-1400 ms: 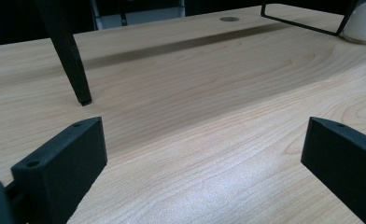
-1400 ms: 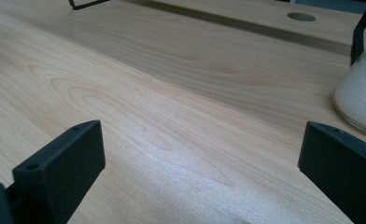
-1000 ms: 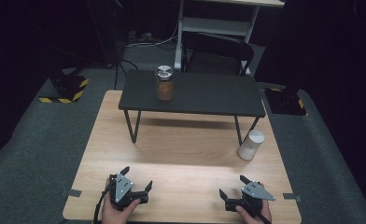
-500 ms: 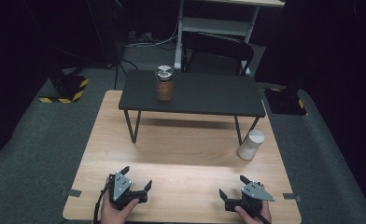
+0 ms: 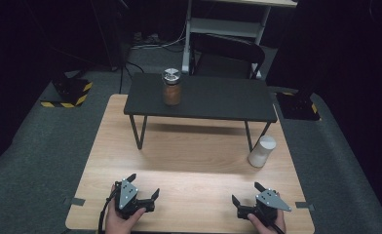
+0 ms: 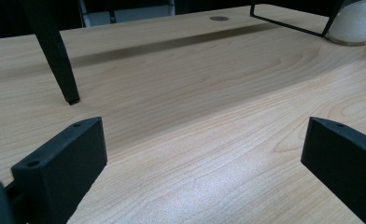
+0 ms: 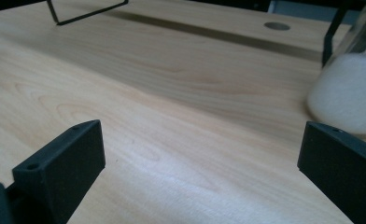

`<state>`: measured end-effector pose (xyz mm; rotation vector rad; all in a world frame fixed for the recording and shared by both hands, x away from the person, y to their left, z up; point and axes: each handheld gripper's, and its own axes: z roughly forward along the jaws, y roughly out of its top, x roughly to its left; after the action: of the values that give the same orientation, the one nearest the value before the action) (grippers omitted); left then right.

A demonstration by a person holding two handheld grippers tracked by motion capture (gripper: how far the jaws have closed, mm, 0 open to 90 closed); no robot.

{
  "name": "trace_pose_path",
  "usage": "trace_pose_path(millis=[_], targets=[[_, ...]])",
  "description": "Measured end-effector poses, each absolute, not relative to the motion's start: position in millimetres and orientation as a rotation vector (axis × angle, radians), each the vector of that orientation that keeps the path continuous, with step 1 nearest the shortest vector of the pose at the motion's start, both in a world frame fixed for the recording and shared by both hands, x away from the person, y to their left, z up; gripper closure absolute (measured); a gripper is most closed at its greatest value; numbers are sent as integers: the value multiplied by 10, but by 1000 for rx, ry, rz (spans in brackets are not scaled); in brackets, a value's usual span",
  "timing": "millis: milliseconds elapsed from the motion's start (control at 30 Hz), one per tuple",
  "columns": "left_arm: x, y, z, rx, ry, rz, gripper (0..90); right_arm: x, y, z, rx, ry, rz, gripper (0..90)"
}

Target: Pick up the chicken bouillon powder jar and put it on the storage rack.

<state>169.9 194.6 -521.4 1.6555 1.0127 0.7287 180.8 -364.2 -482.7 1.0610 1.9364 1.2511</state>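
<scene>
I see left tongs (image 5: 143, 187) and right tongs (image 5: 247, 193) both spread apart, empty, low in frame on the light wooden tabletop (image 5: 194, 161); white cylindrical jar (image 5: 262, 151) at centre right.

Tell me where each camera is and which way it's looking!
High view: sits above the person's side, looks forward and down on the wooden table; both hands show, holding the left gripper and right gripper.
Left gripper view: rides low on the left gripper, looks across the tabletop past a black shelf leg; its two open jaws show.
Right gripper view: rides low on the right gripper, looks across the tabletop; its two open jaws show.
Shared: all three show the white jar.
</scene>
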Motion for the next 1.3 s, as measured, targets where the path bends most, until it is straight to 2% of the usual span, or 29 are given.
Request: trace_pose_path(millis=[433, 700, 1300], targets=[[1688, 1957, -5223, 1654, 1002, 730, 6, 1878, -3661, -4592, 1091, 1810, 1252, 3], [1693, 1964, -5225, 1648, 1007, 725, 6, 2068, -3706, -4465, 1122, 1745, 1230, 3], [1701, 1976, -5221, 1647, 1011, 716, 6, 2603, -3751, -4527, 1206, 1642, 1171, 38]])
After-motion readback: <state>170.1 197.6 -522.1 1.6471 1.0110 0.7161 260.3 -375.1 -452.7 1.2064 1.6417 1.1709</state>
